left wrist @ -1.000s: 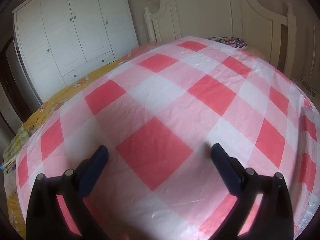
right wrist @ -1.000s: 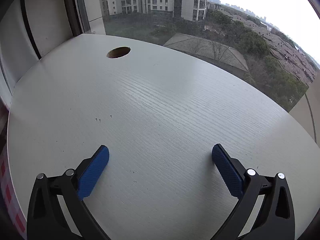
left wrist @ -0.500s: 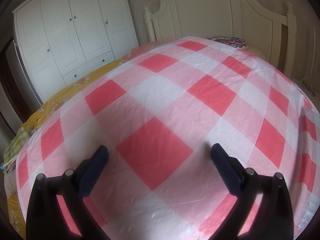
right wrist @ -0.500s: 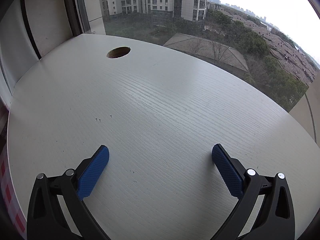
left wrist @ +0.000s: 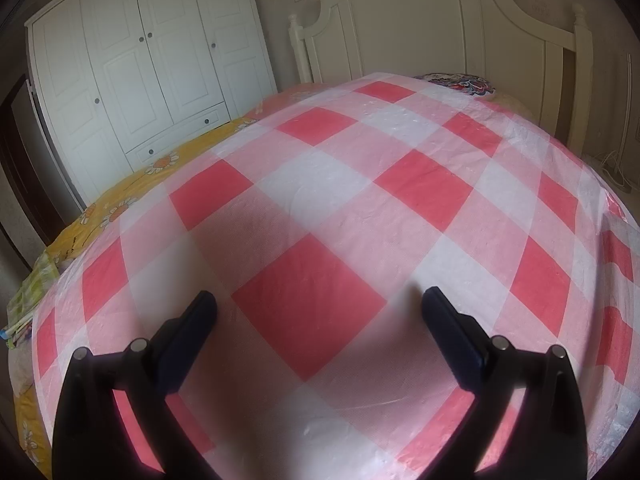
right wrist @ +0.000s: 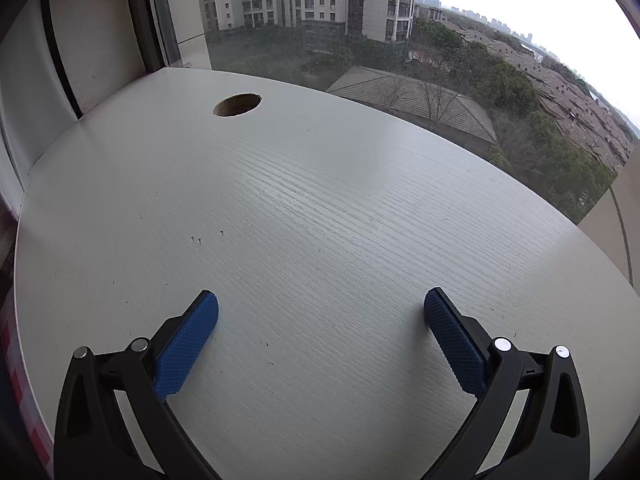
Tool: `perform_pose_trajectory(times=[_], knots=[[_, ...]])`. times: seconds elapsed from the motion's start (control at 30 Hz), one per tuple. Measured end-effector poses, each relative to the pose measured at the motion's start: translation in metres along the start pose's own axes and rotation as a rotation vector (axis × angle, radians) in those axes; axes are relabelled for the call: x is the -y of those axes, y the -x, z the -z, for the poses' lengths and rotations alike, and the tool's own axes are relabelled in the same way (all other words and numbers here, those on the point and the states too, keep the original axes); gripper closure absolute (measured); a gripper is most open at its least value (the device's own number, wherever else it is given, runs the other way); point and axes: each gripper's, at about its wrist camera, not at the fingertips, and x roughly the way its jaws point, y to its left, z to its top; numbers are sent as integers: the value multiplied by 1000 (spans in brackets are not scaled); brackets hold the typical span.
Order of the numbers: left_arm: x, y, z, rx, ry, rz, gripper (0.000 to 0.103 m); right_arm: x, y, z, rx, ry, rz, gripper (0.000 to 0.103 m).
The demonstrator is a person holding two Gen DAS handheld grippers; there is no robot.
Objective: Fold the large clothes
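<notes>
Meanwhile, both grippers hang spread and empty, with no garment in either view.
Left gripper (left wrist: 319,300) fingers gape over a red-and-white checked cover (left wrist: 320,216) filling mid-frame; white wardrobe (left wrist: 132,68) upper left, headboard (left wrist: 440,28) upper right. Right gripper (right wrist: 320,302) fingers gape over a white surface (right wrist: 320,220) with a round hole (right wrist: 237,105) upper left.

Patterned pillow (left wrist: 460,82) half hidden behind checkered cover (left wrist: 320,208)
</notes>
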Motion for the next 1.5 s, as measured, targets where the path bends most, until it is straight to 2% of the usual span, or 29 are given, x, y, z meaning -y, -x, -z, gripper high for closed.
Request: perform_pose_trajectory(times=[1.5], knots=[[1,-1,1,0,2,2,1,0,-2,-3,-2,-1,0,4]])
